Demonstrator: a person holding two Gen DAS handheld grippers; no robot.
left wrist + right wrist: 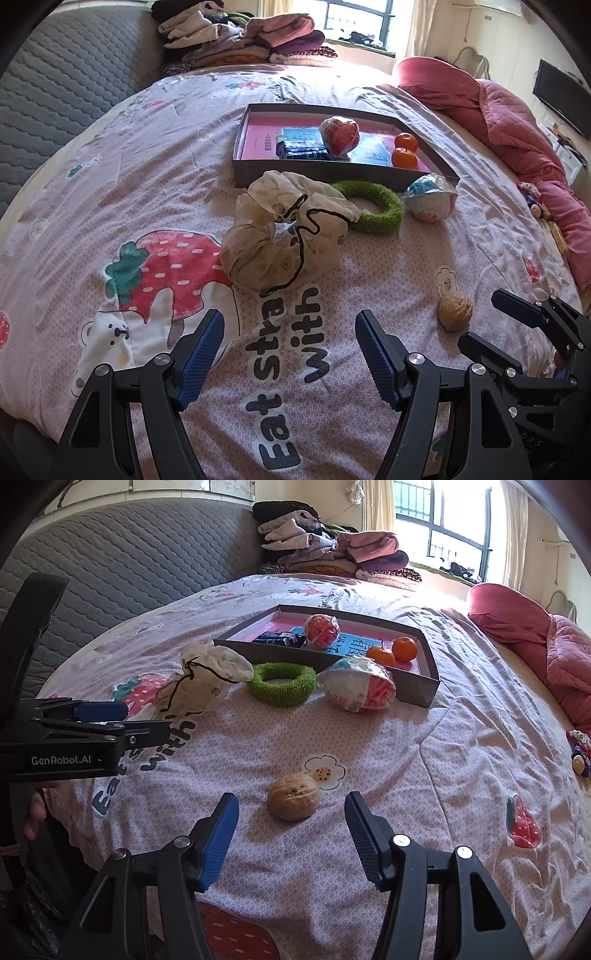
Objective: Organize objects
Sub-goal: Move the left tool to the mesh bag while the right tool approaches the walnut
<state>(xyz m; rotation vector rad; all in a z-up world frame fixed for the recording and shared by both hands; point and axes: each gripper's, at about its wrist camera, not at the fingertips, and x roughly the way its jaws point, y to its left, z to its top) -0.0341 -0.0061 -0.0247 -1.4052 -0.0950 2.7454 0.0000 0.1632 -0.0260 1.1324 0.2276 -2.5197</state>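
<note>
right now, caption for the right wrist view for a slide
Open right gripper lined up on a walnut lying on the strawberry-print bedspread.

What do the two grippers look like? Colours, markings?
Left gripper and right gripper: matte black angular frames with cutouts and silver bolts. Fingers carry blue ribbed pads. The left one's side reads "GenRobot.AI" in white. No cables or sleeves visible.

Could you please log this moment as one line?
left claw open, empty | right claw open, walnut just ahead | box holds two oranges
</note>
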